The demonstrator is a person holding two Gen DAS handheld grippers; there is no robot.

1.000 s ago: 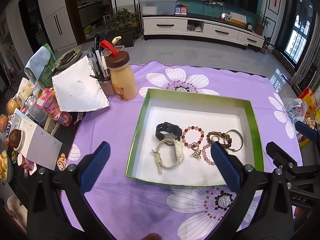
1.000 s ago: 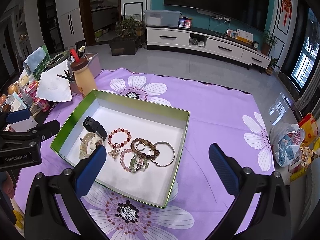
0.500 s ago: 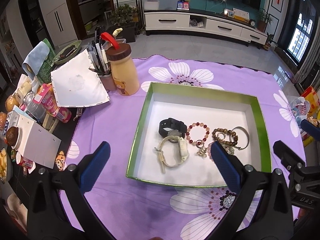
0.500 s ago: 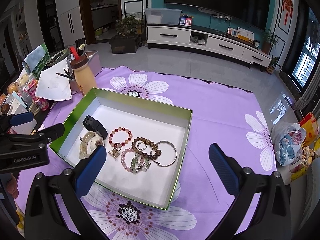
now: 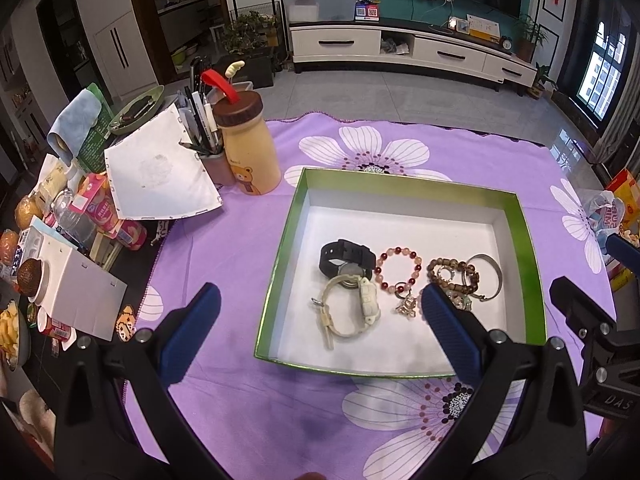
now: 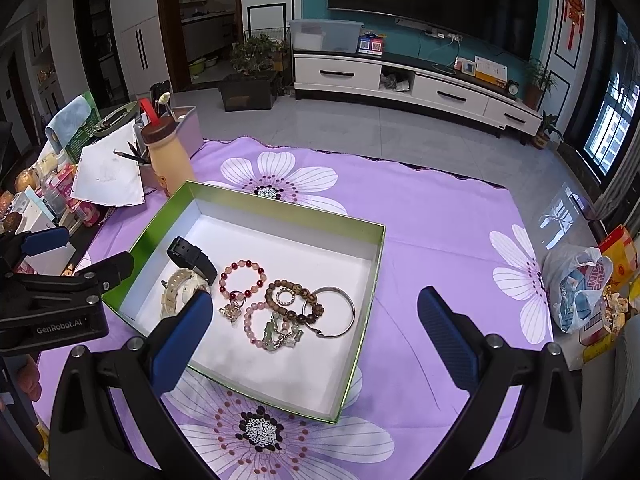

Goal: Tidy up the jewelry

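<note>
A green-rimmed box with a white floor sits on the purple flowered cloth. Inside lie a black watch, a cream watch, a red bead bracelet, a brown bead bracelet, a silver bangle and a pink bracelet with green charms. My left gripper is open and empty above the box's near edge. My right gripper is open and empty above the box's near right part.
A cream bottle with a brown lid and a pen cup stand left of the box. A white paper sheet, a white carton and snacks crowd the left edge. A plastic bag lies at the right.
Both grippers have drawn back and up a little, so the box sits slightly lower and further in view. The jewelry has not moved. Both grippers stay open.
</note>
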